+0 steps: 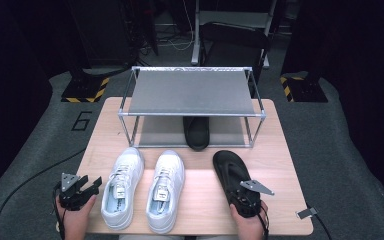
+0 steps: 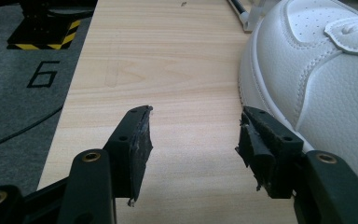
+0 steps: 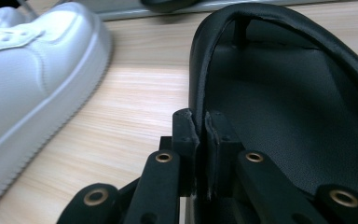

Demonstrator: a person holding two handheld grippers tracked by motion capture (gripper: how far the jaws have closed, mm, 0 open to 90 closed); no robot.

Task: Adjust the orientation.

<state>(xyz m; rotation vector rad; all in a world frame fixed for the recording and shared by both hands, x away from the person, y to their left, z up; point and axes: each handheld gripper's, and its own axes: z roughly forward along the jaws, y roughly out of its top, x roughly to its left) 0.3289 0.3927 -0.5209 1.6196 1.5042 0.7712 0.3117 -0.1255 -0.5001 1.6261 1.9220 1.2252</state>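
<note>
— What is your right gripper [image 1: 244, 196] doing?

— Its jaws are pinched tight on the rim of the black sandal [image 1: 232, 172], at the heel end. In the right gripper view one jaw sits outside the rim and the other inside, over the footbed, with the edge squeezed between them.

— Where does that sandal lie?

— On the table [image 1: 280, 165], in the right half near my front edge, toe pointing away from me toward the rack.

— And your left gripper [image 1: 87, 186]?

— It hovers at the front left corner of the table, jaws spread wide with nothing between them. In the left gripper view bare wood lies in the gap and the white sneaker [image 2: 317, 70] sits just beside one jaw.

— What does the rack hold?

— The shoe rack [image 1: 192, 92] stands along the far edge of the table, with two grey shelves. The top shelf is bare. A second black sandal [image 1: 196, 132] rests on the lower shelf, near its middle, one end sticking out past the front bar.

— Anything else on the table?

— A pair of white sneakers lies side by side between my grippers, the right sneaker [image 1: 165, 190] near the held sandal but apart from it.
</note>
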